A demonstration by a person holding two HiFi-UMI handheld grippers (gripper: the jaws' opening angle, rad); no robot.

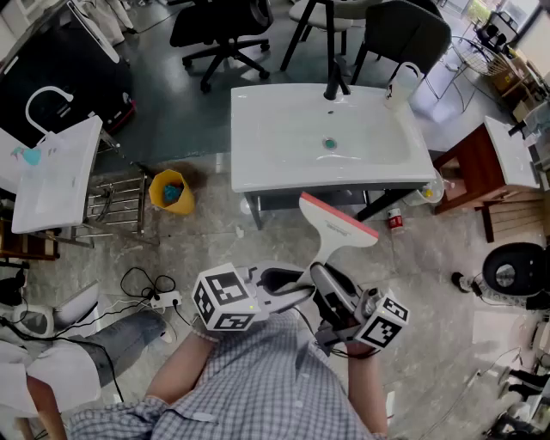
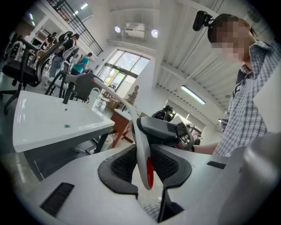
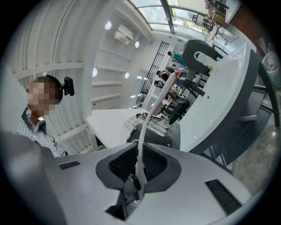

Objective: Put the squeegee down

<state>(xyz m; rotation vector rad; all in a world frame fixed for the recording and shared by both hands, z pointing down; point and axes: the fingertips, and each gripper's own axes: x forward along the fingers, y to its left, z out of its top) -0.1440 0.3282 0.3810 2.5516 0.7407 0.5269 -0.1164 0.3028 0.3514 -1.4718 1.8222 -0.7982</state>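
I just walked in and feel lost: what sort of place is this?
Probably a workshop or test hall, not a home bathroom: a white washbasin stands on an open floor, a second basin sits nearby, with office chairs and loose cables around.

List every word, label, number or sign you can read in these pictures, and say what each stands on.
No text can be read in any view.
Squeegee: any print is too faint to read.
Small bottle on the floor: label too small to read.
Marker cubes: black and white square patterns only, no letters.
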